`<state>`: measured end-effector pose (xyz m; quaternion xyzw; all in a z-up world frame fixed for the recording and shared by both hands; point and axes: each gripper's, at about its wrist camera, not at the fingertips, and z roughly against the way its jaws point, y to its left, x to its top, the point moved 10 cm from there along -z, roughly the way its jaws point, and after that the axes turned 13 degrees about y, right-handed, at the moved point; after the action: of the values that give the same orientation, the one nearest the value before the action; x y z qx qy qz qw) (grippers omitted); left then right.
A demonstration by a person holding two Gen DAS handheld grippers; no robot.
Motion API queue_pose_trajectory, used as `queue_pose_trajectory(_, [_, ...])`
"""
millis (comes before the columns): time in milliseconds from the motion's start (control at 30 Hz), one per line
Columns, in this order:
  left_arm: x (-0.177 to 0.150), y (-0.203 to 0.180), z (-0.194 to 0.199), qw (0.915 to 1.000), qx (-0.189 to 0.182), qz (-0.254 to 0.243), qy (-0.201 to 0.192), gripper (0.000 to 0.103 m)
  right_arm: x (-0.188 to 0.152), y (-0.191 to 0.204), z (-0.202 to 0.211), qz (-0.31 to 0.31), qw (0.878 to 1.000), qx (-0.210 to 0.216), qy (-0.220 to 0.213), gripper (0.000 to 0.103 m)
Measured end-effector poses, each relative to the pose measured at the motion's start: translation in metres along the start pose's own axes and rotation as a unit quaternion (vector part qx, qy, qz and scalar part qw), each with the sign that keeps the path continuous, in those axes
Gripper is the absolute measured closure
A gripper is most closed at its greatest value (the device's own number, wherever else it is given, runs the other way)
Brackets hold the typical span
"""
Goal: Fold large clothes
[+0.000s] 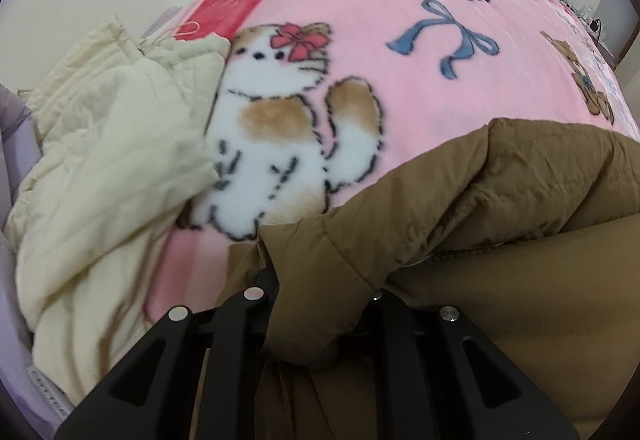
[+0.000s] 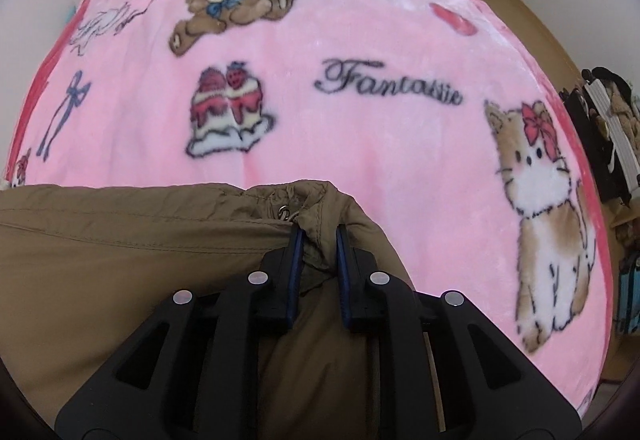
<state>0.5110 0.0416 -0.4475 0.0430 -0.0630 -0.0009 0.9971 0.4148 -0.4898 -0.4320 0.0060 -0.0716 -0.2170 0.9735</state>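
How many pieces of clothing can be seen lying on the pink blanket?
2: a brown jacket at the near edge, held by both claws, and a cream quilted garment at the left in the left wrist view. Others may lie out of view.

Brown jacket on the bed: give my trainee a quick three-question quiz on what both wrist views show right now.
1. True or false: the brown jacket lies on a pink blanket printed with cartoon animals.
2. In the left wrist view, what lies on the bed to the left of the brown jacket? A) a cream quilted garment B) a black suitcase C) a blue towel
3. What sits between the blue pads of the right gripper?

Key
1. True.
2. A: the cream quilted garment lies crumpled at the blanket's left edge.
3. A bunched fold of the brown jacket's edge, near a small metal ring. The left gripper is likewise buried in jacket fabric.
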Motion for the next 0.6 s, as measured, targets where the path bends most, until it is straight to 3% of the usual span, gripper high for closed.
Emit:
queue_pose_trajectory(333, [0.003,-0.007,-0.021,0.9992,-0.018,0.02,-0.029,0.088,0.004,0.009,-0.032,-0.016,0.999,0.021,-0.028,0.088])
queue_pose_trajectory(467, [0.006,-0.01,-0.027,0.999,-0.018,0.02,-0.036,0.088,0.004,0.012,-0.034,-0.012,0.999,-0.007,-0.037,0.087])
queue_pose_trajectory(600, [0.006,-0.008,-0.02,0.9992,-0.016,0.003,-0.037,0.088,0.003,0.014,-0.025,0.018,0.997,-0.069,-0.03,0.08])
